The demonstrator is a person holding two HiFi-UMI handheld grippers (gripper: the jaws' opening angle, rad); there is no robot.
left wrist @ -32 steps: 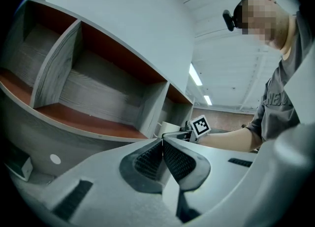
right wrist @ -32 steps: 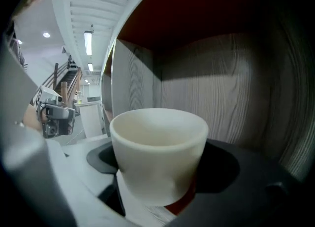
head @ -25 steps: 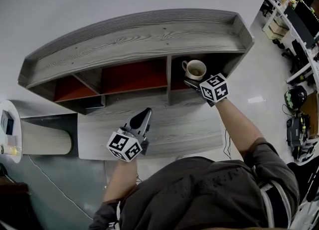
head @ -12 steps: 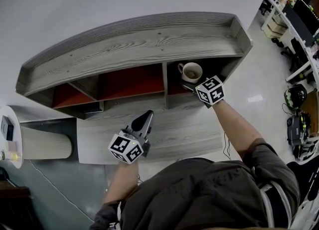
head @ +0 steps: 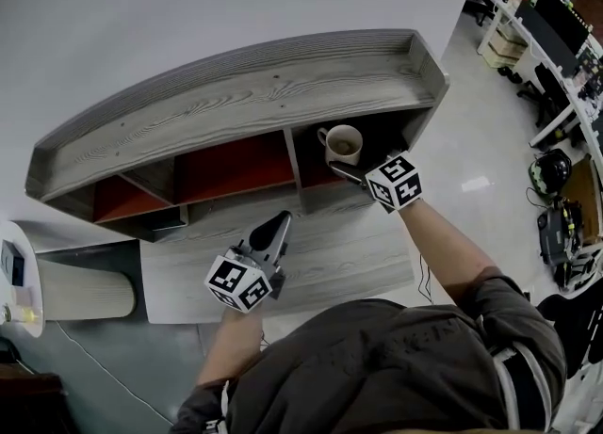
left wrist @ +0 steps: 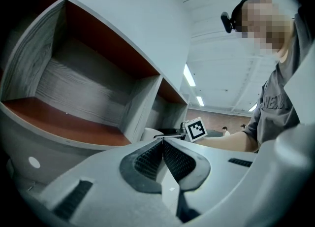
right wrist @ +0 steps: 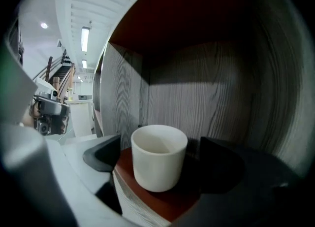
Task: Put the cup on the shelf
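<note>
A white cup (head: 341, 144) with a handle stands upright on the red floor of the right-hand compartment of the grey wooden shelf (head: 245, 103), near its front edge. My right gripper (head: 350, 165) reaches into that compartment. In the right gripper view its jaws have just been opening; they flank the cup (right wrist: 157, 157) with a gap on each side, so my right gripper (right wrist: 160, 161) is open. My left gripper (head: 280, 222) is shut and empty, level over the lower wooden top in front of the shelf. Its pads meet in the left gripper view (left wrist: 162, 143).
The shelf's middle compartment (left wrist: 83, 98) and left compartment (head: 122, 199) show no objects inside. A grey wooden table top (head: 330, 249) lies below the shelf. A white round stand (head: 19, 281) is at the far left. Office desks and chairs (head: 556, 37) fill the right edge.
The right gripper's jaws have spread off the cup, and the gripper has drawn back a little from it. The cup stays on the shelf floor. The left gripper has shifted slightly.
</note>
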